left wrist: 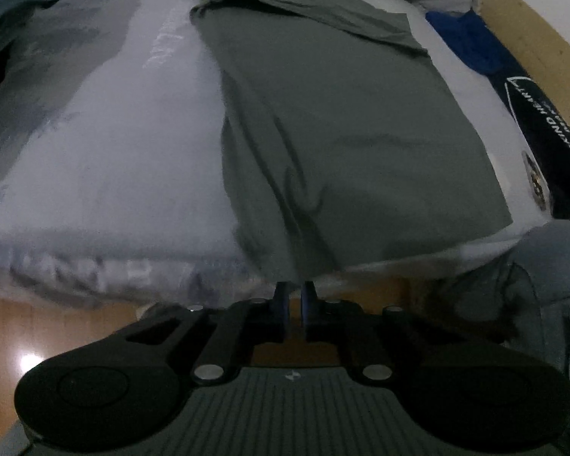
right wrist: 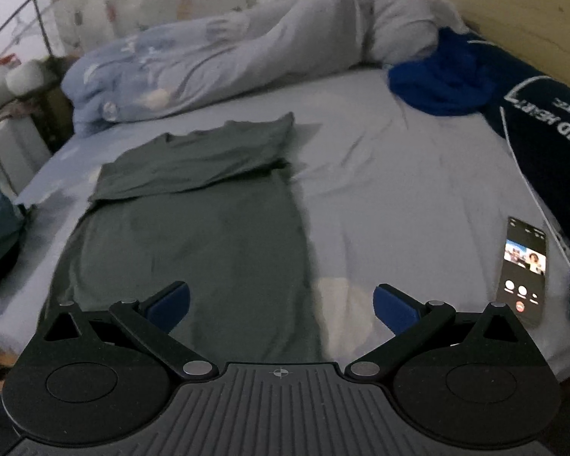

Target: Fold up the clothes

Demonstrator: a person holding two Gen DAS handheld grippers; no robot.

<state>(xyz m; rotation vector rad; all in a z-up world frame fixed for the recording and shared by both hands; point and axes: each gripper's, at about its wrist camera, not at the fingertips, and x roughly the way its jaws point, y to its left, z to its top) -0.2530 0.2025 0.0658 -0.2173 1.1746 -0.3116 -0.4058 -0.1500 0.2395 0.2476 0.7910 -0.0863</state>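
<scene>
A grey-green T-shirt (left wrist: pixel 330 121) lies lengthwise on the pale bed sheet (left wrist: pixel 106 144), its sleeves folded in. Its near hem hangs over the bed's front edge. My left gripper (left wrist: pixel 293 292) is at that edge, its fingers nearly closed on the hem's corner. In the right wrist view the same shirt (right wrist: pixel 193 235) lies flat, its top part folded across. My right gripper (right wrist: pixel 281 304) is open and empty, low over the shirt's near right edge.
A phone (right wrist: pixel 522 269) with a lit screen lies on the sheet to the right. A blue garment (right wrist: pixel 437 83) and a dark printed garment (right wrist: pixel 543 144) lie by the wooden headboard (right wrist: pixel 520 11). A bunched duvet (right wrist: pixel 216 60) lies at the far side.
</scene>
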